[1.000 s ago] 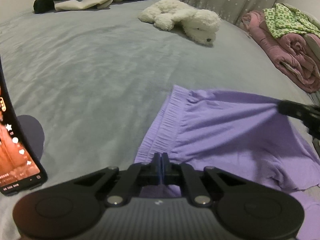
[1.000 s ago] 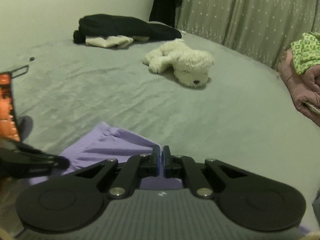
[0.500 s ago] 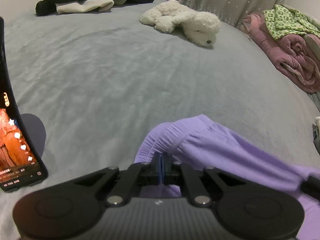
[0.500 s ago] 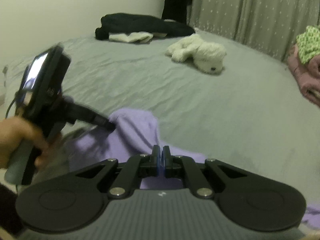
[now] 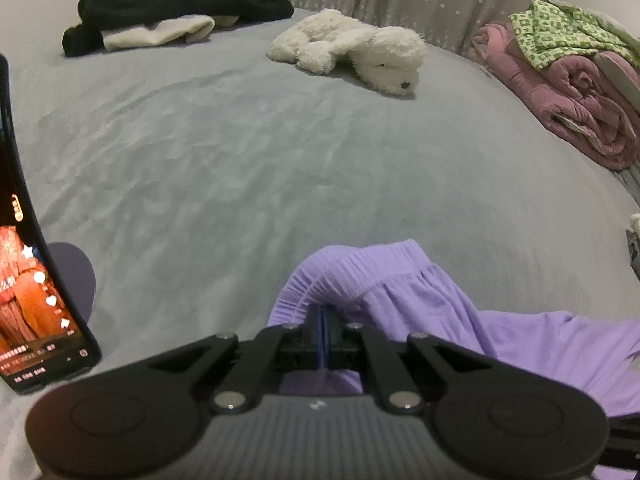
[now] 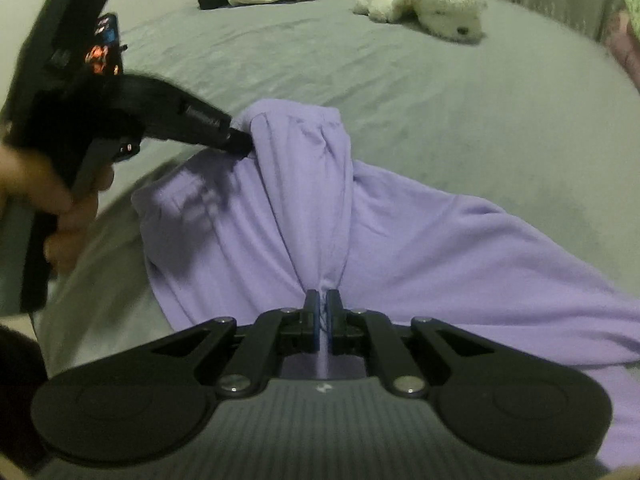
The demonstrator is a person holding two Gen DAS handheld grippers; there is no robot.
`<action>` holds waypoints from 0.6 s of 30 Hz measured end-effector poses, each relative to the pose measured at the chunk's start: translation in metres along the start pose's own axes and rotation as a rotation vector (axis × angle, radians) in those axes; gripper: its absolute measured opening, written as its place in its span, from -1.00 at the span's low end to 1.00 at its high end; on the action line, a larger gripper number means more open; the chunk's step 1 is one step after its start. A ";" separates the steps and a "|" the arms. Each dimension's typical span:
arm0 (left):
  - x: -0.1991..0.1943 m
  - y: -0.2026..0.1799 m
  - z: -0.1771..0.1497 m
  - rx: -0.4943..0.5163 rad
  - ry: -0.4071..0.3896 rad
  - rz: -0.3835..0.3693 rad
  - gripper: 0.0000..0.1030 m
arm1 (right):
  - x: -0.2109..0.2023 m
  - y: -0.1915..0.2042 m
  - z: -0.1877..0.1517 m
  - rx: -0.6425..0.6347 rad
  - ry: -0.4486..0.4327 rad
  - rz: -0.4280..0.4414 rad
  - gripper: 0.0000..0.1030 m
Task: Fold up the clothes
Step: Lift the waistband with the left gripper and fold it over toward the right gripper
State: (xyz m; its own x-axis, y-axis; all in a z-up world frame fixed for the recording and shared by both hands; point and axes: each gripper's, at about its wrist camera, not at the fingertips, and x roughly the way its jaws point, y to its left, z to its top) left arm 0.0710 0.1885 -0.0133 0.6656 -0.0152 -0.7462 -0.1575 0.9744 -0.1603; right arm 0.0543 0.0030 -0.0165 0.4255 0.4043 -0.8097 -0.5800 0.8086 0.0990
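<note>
A purple garment [image 5: 420,300] with an elastic waistband lies bunched on the grey bed [image 5: 240,160]. My left gripper [image 5: 325,316] is shut on the waistband, which arches up over its tips. In the right wrist view the garment [image 6: 400,232] drapes from the left gripper [image 6: 240,144] down to my right gripper [image 6: 323,304]. A thin fold of the cloth is pinched between the right gripper's pads, and its jaws are opening slightly. A hand [image 6: 48,192] holds the left gripper's handle.
A white plush dog [image 5: 352,48] lies at the back of the bed. Black and cream clothes [image 5: 176,4] are piled at the back left. A rolled pink blanket [image 5: 572,92] with a green checked garment [image 5: 560,32] sits at right. A lit phone [image 5: 32,300] stands at left.
The right gripper has come down and in towards the left one. The garment, spread flat before, now hangs bunched and doubled between them. The left gripper has hardly moved.
</note>
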 end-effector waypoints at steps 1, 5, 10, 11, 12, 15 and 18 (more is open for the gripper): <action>-0.001 -0.001 -0.001 0.006 -0.005 0.003 -0.93 | 0.000 -0.003 0.002 0.020 0.004 0.014 -0.83; -0.013 0.001 -0.003 -0.005 -0.014 -0.022 -0.92 | -0.002 -0.013 0.004 0.098 -0.007 0.077 -0.69; -0.037 0.008 -0.008 -0.006 -0.042 -0.076 -0.92 | -0.008 -0.023 0.013 0.171 -0.059 0.158 -0.30; -0.041 0.009 -0.009 0.001 -0.049 -0.081 -0.92 | -0.009 -0.025 0.015 0.182 -0.071 0.167 -0.22; -0.044 0.010 -0.011 0.007 -0.055 -0.088 -0.92 | -0.009 -0.027 0.017 0.192 -0.083 0.175 -0.22; -0.050 0.014 -0.017 0.020 -0.073 -0.117 -0.92 | -0.009 -0.033 0.021 0.233 -0.119 0.201 -0.22; -0.051 0.018 -0.022 0.023 -0.073 -0.165 -0.92 | -0.003 -0.043 0.028 0.272 -0.143 0.223 -0.22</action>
State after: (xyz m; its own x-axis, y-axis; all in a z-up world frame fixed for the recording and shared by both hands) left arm 0.0176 0.2021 0.0078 0.7321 -0.1597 -0.6622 -0.0257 0.9650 -0.2610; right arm 0.0974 -0.0206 -0.0016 0.4135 0.6235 -0.6635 -0.4723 0.7699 0.4292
